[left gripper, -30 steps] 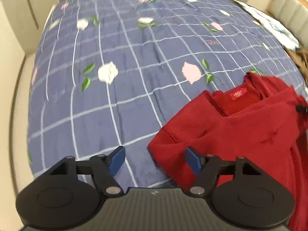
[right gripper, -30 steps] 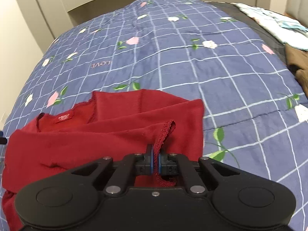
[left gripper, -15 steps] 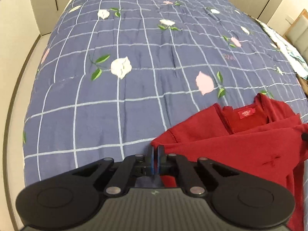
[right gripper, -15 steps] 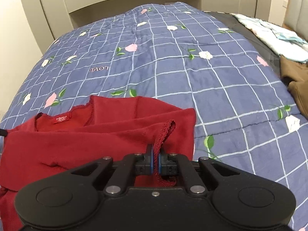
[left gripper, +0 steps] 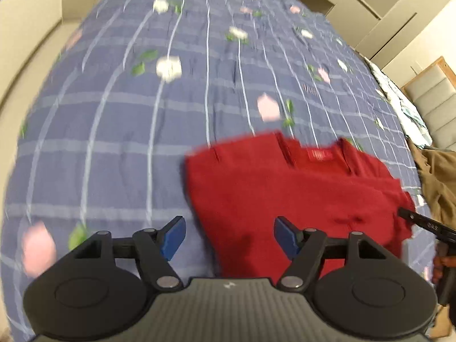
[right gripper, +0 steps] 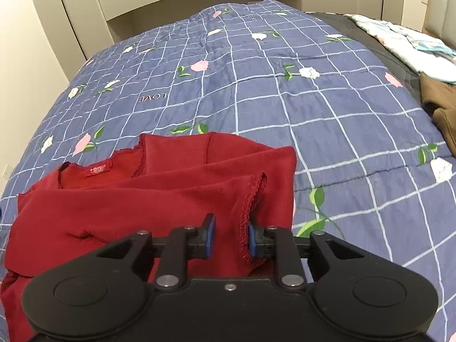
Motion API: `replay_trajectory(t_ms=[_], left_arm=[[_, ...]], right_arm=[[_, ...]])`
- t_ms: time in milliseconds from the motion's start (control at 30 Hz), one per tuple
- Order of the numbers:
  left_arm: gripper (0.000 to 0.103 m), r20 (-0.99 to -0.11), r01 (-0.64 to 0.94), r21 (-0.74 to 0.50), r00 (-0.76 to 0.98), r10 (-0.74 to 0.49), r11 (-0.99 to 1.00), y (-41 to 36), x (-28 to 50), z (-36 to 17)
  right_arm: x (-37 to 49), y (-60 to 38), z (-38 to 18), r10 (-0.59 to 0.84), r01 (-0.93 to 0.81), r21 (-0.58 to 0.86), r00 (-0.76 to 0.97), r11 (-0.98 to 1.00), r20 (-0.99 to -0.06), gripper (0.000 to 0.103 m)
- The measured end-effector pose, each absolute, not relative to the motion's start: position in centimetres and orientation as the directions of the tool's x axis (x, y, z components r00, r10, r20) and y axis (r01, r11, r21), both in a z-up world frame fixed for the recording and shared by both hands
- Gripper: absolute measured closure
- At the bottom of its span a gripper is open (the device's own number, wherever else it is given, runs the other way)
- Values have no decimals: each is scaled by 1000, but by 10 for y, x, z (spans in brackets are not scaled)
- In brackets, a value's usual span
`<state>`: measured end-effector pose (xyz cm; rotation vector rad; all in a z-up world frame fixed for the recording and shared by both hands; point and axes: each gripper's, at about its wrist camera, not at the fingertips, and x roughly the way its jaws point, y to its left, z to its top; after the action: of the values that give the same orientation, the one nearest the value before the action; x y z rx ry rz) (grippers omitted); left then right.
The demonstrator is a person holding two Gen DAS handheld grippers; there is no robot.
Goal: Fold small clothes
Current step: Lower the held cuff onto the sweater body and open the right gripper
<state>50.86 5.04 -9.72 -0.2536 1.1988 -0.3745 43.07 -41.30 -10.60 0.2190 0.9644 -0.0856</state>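
Low in the left wrist view, the left gripper [left gripper: 228, 238] gapes wide with nothing between its blue pads, hovering over the near edge of the red top [left gripper: 290, 196], which lies centre-right on the blue checked floral quilt [left gripper: 128, 119]. A brown garment [left gripper: 439, 182] sits at the right edge. Across in the right wrist view, the right gripper [right gripper: 231, 239] is partly parted; the top's lace-edged hem [right gripper: 247, 219] hangs between its pads, unpinched.
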Motion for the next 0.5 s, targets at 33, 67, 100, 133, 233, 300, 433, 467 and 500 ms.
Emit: replay_trajectory(t_ms=[33,67,100,133,233,300,433,467,500], left_arm=[[30,-859,143,-395,294,-420,908,47,504,-102],[30,-862,141,-397,282,-421,907,44,500,-105],[33,-866,136,-394,275,-417,909,40,497,-109],[38,-872,128,-394,263,-414,910,37,494,-113],[89,-881,87,-405,227,-414,910,32,491,-123],[96,-884,96,-381,254,-393,919,28,487,-119],[99,-884,33,-343,326,-334,939,38,482,-107],[99,-884,13,-341,337,-325,940,42,482,-107],[99,-882,1,-352,334,-332,936,46,481,-110]], right_arm=[[429,-413,-106,28,173,153,571,973,-821,72],[428,-413,-105,32,176,161,574,971,-818,71],[426,-413,-105,37,179,170,577,969,-816,69],[426,-413,-105,42,180,178,578,967,-815,68],[425,-412,-106,46,175,180,578,968,-815,67],[425,-412,-105,53,174,186,579,967,-814,67],[425,-409,-102,60,163,190,585,968,-809,92],[425,-407,-102,59,155,182,583,971,-810,98],[426,-404,-103,49,146,162,578,976,-815,98]])
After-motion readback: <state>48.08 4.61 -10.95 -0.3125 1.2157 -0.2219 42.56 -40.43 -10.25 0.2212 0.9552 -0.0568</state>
